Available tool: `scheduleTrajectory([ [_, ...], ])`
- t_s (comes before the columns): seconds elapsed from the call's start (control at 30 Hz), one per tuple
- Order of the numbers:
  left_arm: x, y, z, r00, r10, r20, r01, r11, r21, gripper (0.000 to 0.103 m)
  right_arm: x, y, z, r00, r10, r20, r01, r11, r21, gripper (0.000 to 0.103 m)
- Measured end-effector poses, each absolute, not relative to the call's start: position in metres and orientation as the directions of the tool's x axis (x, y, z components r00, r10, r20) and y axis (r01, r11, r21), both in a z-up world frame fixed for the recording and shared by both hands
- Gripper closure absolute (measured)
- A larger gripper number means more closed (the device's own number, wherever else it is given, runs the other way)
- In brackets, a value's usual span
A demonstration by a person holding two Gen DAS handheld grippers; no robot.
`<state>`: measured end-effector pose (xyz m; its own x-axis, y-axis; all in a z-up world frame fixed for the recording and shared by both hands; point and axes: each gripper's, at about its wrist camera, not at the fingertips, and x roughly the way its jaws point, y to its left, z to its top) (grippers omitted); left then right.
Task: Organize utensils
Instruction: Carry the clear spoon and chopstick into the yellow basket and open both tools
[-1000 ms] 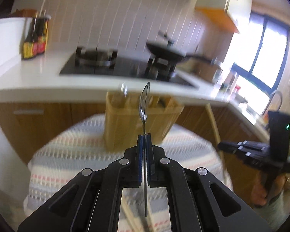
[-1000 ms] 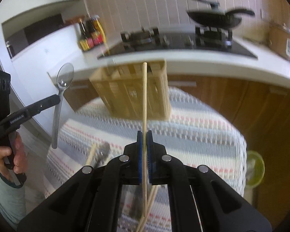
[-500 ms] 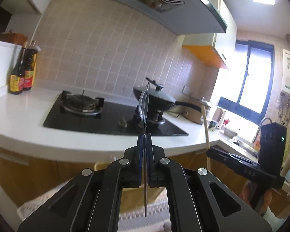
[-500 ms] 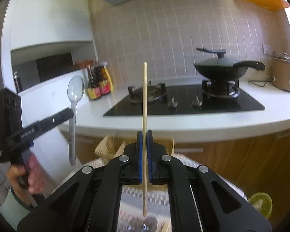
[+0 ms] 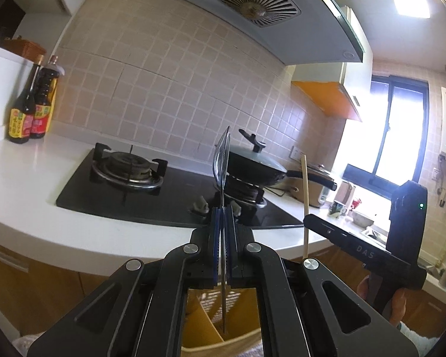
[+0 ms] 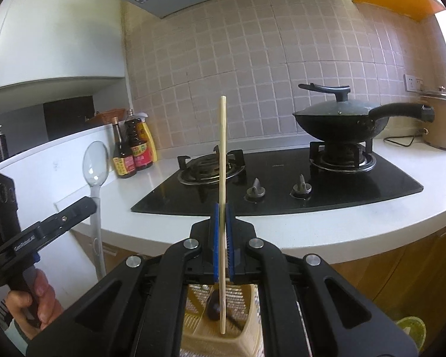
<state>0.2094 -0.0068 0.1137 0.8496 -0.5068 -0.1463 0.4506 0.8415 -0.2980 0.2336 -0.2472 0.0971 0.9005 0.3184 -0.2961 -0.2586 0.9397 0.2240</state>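
Both utensils raised upright over yellow slotted plastic holder.
Left gripper clamped on clear plastic spoon; right gripper clamped on pale wooden chopstick; lowering into compartments judged next.

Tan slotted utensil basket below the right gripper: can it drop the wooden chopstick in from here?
Probably yes. The right gripper holds the wooden chopstick upright, its lower end over the tan slotted utensil basket with nothing between, though which compartment is unclear.
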Motion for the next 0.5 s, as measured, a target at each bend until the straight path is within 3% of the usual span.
scheduleTrajectory([
  [0.5,0.221,-0.002,0.066,0.867,-0.477,-0.147,0.426,0.860,-0.280,0.102,0.245,-0.227,0.063,0.900,0.300,-0.317,-0.270,0.953,0.138,0.100],
])
